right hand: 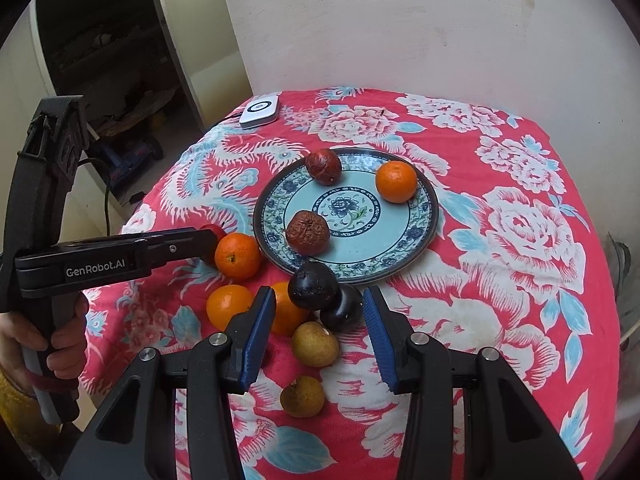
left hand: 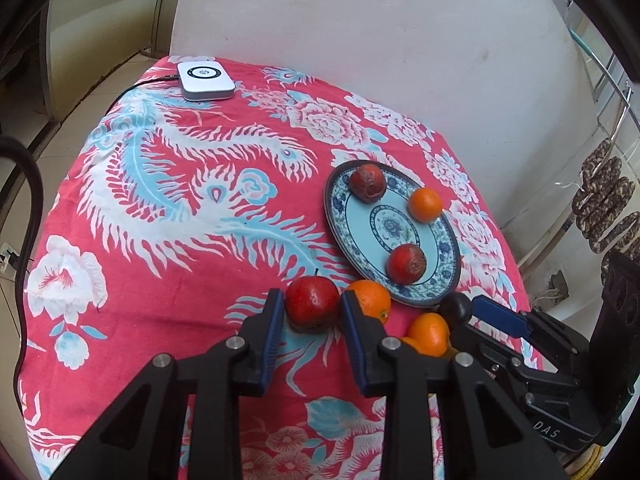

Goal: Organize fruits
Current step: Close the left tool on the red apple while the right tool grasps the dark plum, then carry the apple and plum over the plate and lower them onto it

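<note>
My left gripper (left hand: 312,306) is shut on a red apple (left hand: 312,304) that sits on the red flowered cloth beside an orange (left hand: 370,300). The blue-patterned plate (left hand: 334,208) (right hand: 400,220) carries two wrinkled red fruits (right hand: 323,167) (right hand: 308,232) and an orange (right hand: 396,182). My right gripper (right hand: 320,308) is open just off the plate's near rim. Two dark plums (right hand: 312,286) (right hand: 342,312) lie between its fingertips. Two more oranges (right hand: 228,306) (right hand: 238,256) and two yellowish fruits (right hand: 315,344) (right hand: 302,396) rest on the cloth nearby.
A white device (left hand: 206,80) with a cable sits at the table's far corner. A pale wall stands behind the table. Dark sausages (left hand: 604,200) hang off to the right. A hand (right hand: 60,344) holds the left gripper's handle.
</note>
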{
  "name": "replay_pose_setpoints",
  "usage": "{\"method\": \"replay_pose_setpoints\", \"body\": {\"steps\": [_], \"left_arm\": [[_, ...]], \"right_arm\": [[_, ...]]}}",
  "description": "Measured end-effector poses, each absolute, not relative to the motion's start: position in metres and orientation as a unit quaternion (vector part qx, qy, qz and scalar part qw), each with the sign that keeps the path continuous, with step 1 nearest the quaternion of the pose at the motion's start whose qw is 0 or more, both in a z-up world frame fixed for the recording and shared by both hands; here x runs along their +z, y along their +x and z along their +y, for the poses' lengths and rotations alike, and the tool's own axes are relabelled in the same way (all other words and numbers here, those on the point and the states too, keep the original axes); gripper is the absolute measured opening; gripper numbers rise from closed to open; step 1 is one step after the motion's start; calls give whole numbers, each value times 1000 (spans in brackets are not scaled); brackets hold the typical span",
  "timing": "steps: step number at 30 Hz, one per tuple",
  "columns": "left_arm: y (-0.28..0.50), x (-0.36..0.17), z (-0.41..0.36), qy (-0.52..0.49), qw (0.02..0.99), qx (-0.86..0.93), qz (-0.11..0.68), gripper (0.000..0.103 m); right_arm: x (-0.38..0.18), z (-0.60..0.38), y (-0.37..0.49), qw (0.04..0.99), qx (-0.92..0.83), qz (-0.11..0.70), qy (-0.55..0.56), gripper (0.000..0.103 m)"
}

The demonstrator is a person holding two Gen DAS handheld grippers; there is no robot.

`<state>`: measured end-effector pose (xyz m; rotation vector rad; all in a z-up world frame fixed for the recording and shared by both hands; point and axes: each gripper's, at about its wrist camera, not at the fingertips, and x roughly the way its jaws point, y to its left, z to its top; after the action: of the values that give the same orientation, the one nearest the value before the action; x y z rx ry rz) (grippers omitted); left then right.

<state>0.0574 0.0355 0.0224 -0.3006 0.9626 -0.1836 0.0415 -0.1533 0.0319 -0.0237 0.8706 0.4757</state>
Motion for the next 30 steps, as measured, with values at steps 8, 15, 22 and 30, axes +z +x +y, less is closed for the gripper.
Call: {"method": "replay_pose_setpoints", "body": {"steps": [8,15,22,30], "left_arm": [[54,28,41,-141,877,-80,453,30],[53,31,41,-141,878,-79,450,30],[52,39,38,-132,884,-74,442,30],[55,47,28,-118,889,-79,435,30]], "right_arm": [[34,-145,46,882,231,410,-31,37],[35,-140,45,884,227,405,-49,27],[40,-145,45,888,226,399,-33,26],[49,-150,49,895,224,385,-28,26]]}}
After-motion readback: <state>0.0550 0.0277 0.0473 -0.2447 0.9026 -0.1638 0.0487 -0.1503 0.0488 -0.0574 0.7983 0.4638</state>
